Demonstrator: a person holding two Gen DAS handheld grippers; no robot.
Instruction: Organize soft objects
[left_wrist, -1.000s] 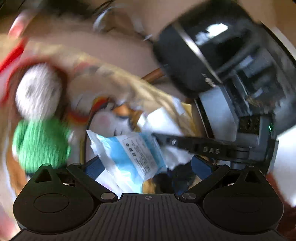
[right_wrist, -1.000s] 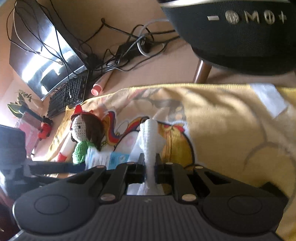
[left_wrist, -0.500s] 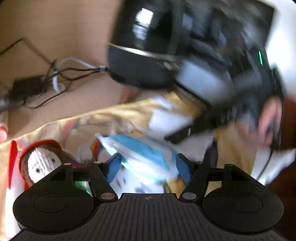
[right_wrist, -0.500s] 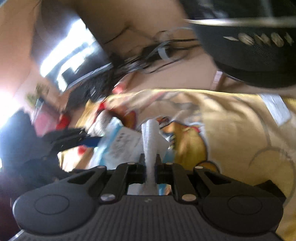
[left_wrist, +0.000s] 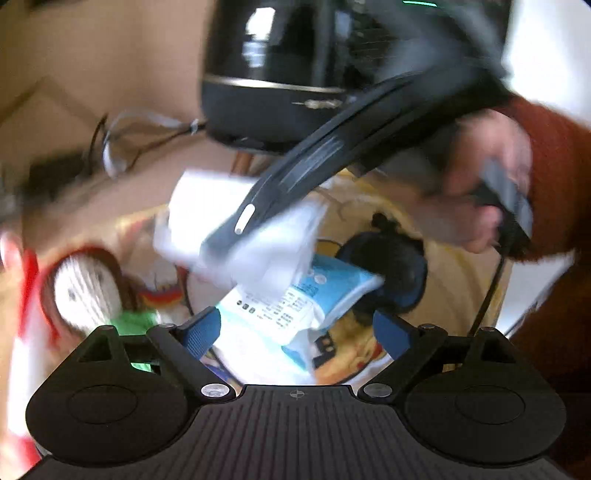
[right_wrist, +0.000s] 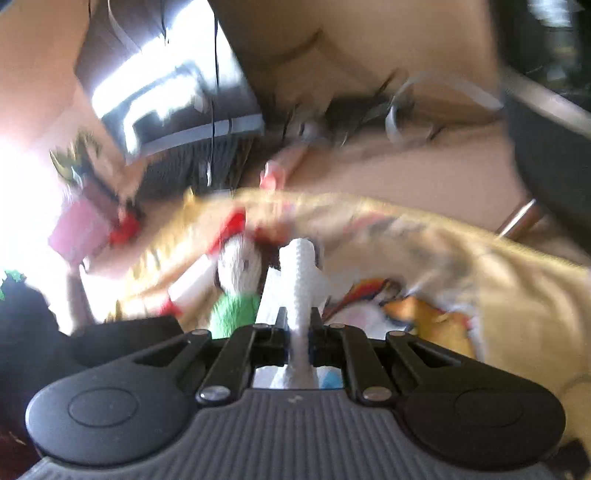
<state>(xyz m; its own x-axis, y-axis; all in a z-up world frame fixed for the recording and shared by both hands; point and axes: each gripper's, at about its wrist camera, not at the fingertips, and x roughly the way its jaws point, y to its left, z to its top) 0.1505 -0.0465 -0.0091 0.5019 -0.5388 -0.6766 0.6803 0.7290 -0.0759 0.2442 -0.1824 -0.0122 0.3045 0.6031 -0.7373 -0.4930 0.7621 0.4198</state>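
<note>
Our right gripper (right_wrist: 298, 334) is pinched tight on the white cloth (right_wrist: 301, 280), hanging over the yellow blanket (right_wrist: 517, 295). Our left gripper (left_wrist: 295, 328) has just been opening, fingers wide around the blue-and-white packet (left_wrist: 295, 306), not squeezing it. We'd lift the cloth slowly so it doesn't snag the crochet doll (right_wrist: 240, 273).

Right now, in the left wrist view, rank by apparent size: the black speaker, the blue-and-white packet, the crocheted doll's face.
1. black speaker, largest.
2. blue-and-white packet, though white cloth covers part and it lies nearer the camera.
3. crocheted doll's face, smallest, blurred.
</note>
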